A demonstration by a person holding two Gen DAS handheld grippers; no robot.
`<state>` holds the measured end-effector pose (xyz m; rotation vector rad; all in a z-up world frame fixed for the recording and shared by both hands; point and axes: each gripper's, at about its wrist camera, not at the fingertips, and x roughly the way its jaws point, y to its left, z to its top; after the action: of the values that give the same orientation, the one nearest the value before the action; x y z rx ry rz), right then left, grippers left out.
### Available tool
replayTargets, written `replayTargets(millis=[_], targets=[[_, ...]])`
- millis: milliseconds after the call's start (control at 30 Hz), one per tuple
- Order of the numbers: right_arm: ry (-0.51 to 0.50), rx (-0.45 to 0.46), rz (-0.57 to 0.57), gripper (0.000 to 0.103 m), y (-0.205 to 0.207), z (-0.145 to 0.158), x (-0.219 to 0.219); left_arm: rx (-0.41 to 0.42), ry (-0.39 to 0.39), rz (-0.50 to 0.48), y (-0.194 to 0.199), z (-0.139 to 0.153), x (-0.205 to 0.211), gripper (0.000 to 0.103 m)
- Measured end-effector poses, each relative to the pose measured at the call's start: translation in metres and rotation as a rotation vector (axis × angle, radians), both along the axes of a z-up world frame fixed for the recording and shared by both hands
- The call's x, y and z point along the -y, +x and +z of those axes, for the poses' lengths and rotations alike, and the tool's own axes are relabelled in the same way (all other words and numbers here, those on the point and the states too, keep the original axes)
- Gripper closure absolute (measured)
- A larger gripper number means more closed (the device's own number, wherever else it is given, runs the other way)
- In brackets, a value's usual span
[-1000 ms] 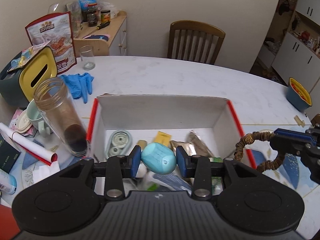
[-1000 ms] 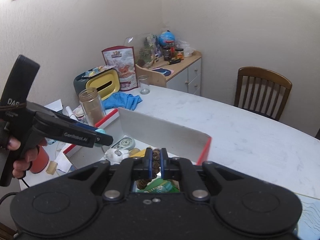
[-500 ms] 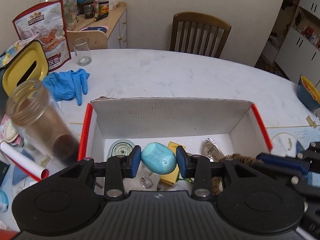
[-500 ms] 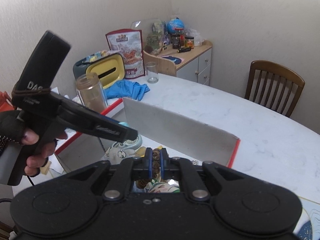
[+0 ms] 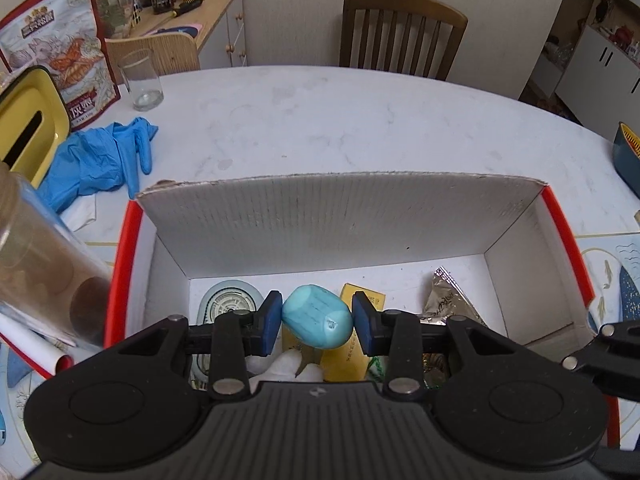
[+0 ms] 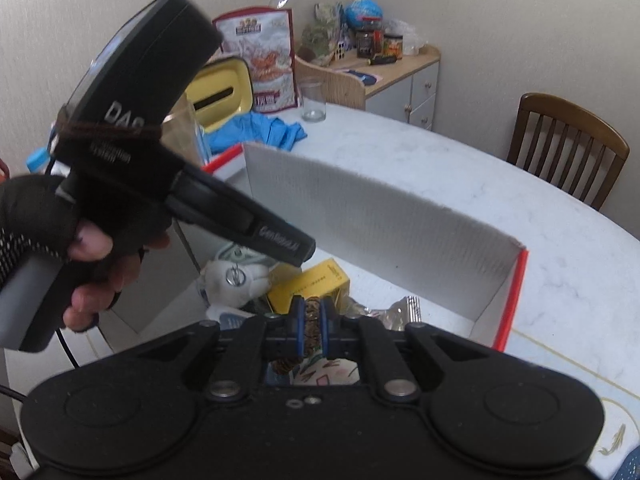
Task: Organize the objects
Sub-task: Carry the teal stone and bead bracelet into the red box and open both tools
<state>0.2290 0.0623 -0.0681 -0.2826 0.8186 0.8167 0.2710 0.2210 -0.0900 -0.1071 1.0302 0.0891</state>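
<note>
- Left gripper (image 5: 317,317): its two blue pads are clamped on a turquoise egg-shaped object (image 5: 317,316), one pad pressing each side. The object is smooth and glossy, with faint scuffs on its face, and it hangs above the interior of the cardboard box (image 5: 340,216).
- Right gripper (image 6: 311,320): its blue pads are pressed together on a brown braided ring (image 6: 311,322), a coiled, rope-like loop with a golden sheen; only the pinched part shows between the pads. It is held over the near end of the same box.
- Cardboard box: open-topped, white inside, with red edges along its short sides and a tall corrugated flap standing upright at the far side.
- Box contents: a round grey-green tape dispenser (image 5: 230,304) at the left, a yellow packet (image 5: 352,344) in the middle, a crinkled silver foil sachet (image 5: 450,304) to the right, and a white soft toy (image 6: 236,278) near the front.
- Left of the box: a tall clear jar (image 5: 44,264) with a brown residue stands just beside the red edge, close to the left gripper's body.
- Further back on the white marble table (image 5: 360,120): crumpled blue gloves (image 5: 100,160), an empty drinking glass (image 5: 141,80), a yellow-lidded container (image 5: 28,136) and a printed snack bag (image 5: 60,48).
- Behind the table: a wooden chair (image 5: 400,32) and a low cabinet (image 5: 216,20) loaded with jars.
- In the right wrist view, the gloved hand (image 6: 80,248) and the body of the left gripper block the left half of the box.
</note>
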Motion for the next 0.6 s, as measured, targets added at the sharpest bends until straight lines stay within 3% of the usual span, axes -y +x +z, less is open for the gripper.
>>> replayTargets(millis=[200,600], targets=[[-0.093,-0.009,0.006,0.097,0.003,-0.017,-0.011,-0.037,-0.005,-0.008,0.008,-0.01,-0.002,0.065],[-0.128,-0.023,0.023,0.086,0.004,-0.028,-0.017,-0.082,-0.055,-0.006,0.013,-0.023,-0.006,0.065]])
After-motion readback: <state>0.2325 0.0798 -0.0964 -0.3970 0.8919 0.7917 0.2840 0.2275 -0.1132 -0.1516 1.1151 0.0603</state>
